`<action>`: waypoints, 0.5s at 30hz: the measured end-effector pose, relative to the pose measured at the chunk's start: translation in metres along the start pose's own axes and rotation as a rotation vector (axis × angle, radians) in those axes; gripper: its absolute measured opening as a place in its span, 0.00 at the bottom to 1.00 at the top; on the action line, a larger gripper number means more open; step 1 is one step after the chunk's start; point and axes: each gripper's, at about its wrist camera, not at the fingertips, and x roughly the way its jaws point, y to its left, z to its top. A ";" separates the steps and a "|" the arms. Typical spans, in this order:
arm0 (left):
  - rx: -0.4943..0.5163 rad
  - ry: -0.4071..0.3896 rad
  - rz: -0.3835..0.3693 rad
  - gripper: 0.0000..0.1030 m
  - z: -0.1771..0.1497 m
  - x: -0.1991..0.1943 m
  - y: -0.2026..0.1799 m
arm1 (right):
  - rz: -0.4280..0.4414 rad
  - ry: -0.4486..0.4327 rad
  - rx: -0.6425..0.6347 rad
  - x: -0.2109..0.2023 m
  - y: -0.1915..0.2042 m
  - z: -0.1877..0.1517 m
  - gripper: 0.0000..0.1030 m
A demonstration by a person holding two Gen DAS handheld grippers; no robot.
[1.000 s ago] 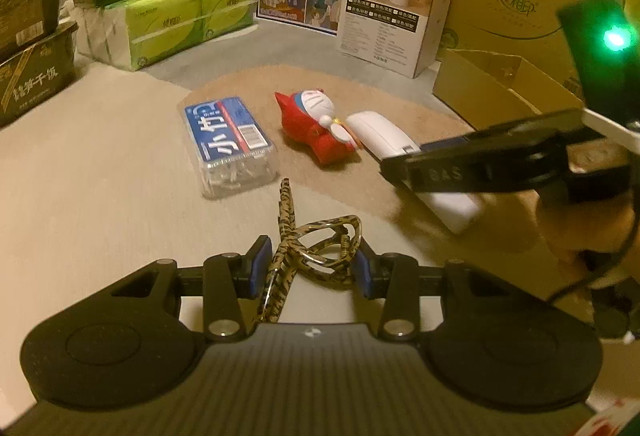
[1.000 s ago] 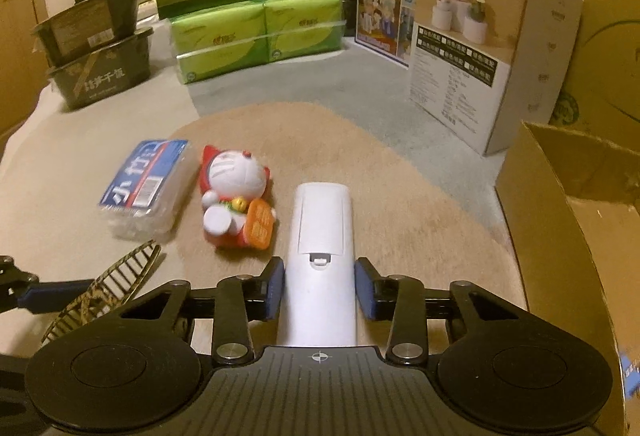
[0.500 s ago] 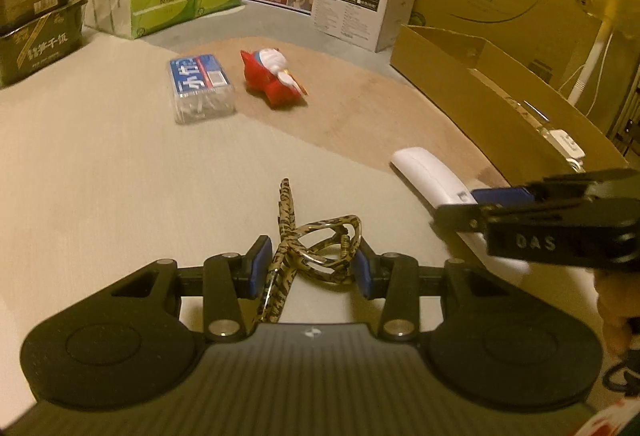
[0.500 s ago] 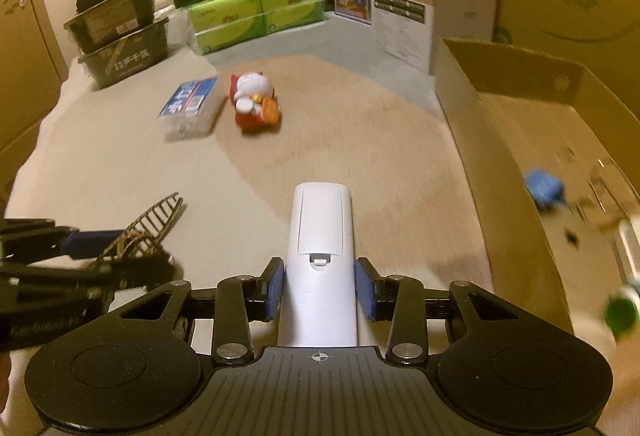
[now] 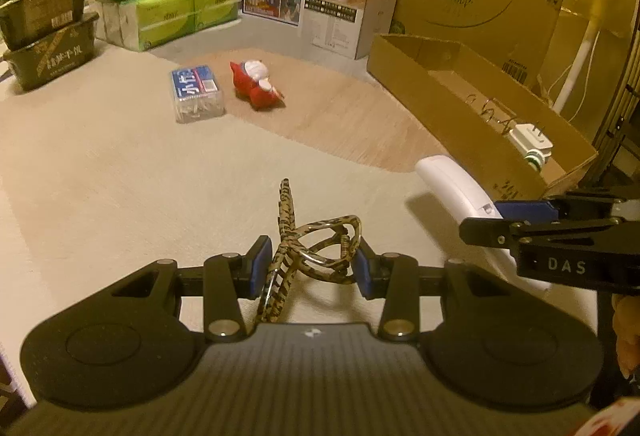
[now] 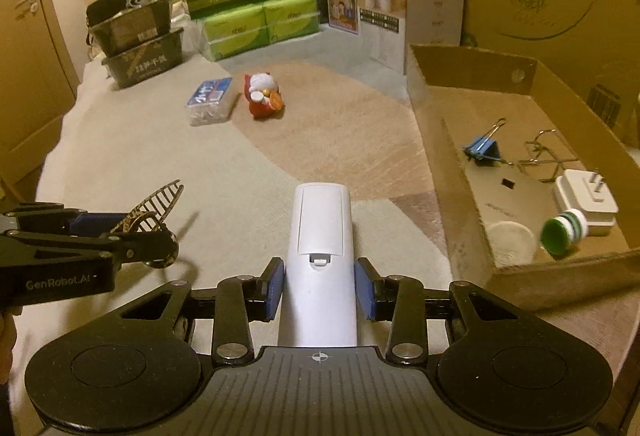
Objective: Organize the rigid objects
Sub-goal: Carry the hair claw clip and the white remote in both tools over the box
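1. A leopard-print hair claw clip (image 5: 308,248) is gripped between the blue pads of the left gripper (image 5: 308,268), whose jaws are closed partway onto the clip, and is held above the pale cloth surface (image 5: 120,196), to the left of the open cardboard box (image 6: 436,164).
2. A white remote control (image 6: 322,236) is clamped back-side up in the right gripper (image 6: 320,292), the jaws pressed to its sides, just to the left of the box's near wall.
3. Inside the box, a blue binder clip (image 6: 484,146), wire-rimmed glasses (image 6: 548,156), a white plug adapter (image 6: 586,202), a green-capped bottle (image 6: 564,230) and a round white lid (image 6: 510,238) are seen lying.
4. Farther left of the box, a red toy figure (image 6: 264,96) and a clear packet with a blue label (image 6: 210,102) are seen side by side.
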 end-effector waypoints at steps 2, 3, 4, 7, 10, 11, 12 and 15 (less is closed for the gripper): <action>0.000 -0.007 0.002 0.38 0.001 -0.006 -0.004 | -0.003 -0.010 0.003 -0.008 0.000 -0.001 0.37; -0.002 -0.009 0.002 0.38 0.001 -0.008 -0.006 | -0.004 -0.015 0.004 -0.013 -0.001 -0.001 0.37; -0.002 -0.010 0.003 0.38 0.002 -0.010 -0.007 | -0.006 -0.020 0.006 -0.017 -0.002 -0.002 0.37; -0.003 -0.018 0.004 0.38 0.002 -0.017 -0.014 | -0.013 -0.036 0.013 -0.029 -0.006 -0.003 0.37; -0.002 -0.024 0.002 0.38 0.004 -0.021 -0.019 | -0.023 -0.052 0.023 -0.040 -0.010 -0.004 0.38; -0.001 -0.027 0.000 0.38 0.004 -0.023 -0.021 | -0.026 -0.057 0.026 -0.043 -0.012 -0.005 0.38; -0.001 -0.028 0.000 0.38 0.005 -0.025 -0.023 | -0.030 -0.061 0.029 -0.046 -0.013 -0.005 0.37; -0.003 -0.033 -0.003 0.38 0.007 -0.029 -0.028 | -0.039 -0.074 0.038 -0.055 -0.019 -0.007 0.38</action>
